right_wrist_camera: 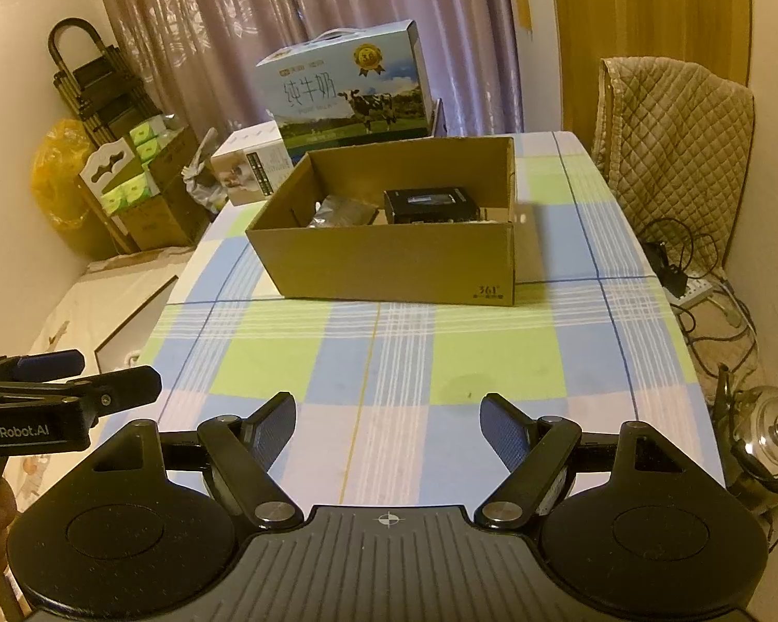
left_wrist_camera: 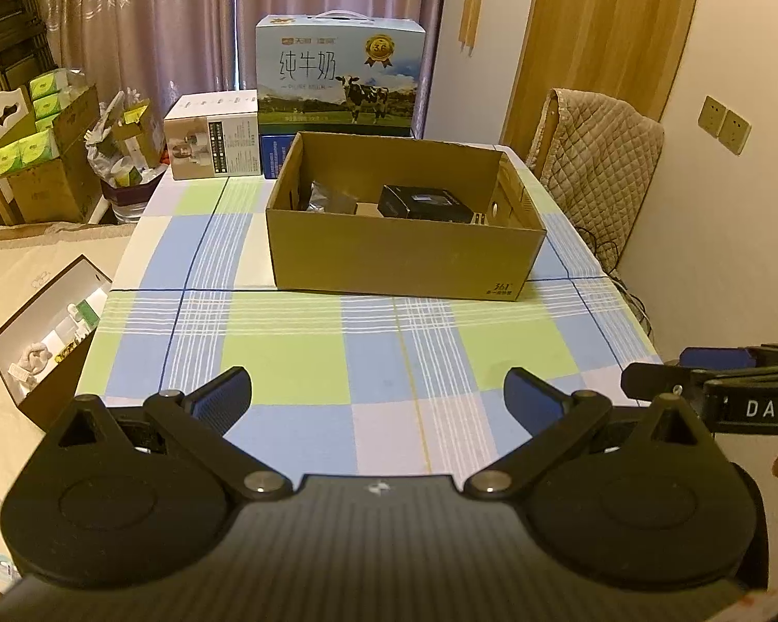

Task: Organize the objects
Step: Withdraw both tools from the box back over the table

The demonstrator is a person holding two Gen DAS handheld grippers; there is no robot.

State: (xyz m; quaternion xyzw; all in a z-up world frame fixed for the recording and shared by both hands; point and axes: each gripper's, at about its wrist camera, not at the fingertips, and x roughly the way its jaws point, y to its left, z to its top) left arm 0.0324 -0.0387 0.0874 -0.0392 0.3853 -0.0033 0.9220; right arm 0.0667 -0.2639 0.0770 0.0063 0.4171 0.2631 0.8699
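Both claws, left (left_wrist_camera: 378,394) and right (right_wrist_camera: 387,422), gape empty; rectangular cardboard box (right_wrist_camera: 389,259) on checked cloth (right_wrist_camera: 389,363).

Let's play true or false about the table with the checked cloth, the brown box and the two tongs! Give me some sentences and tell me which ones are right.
1. The brown cardboard box is open at the top. True.
2. The black box lies on the tablecloth beside the cardboard box. False: it lies inside the cardboard box.
3. The right tongs hold a spoon. False: they are open and hold nothing.
4. The milk carton with the cow picture stands behind the cardboard box. True.
5. The left tongs are open over the checked tablecloth. True.
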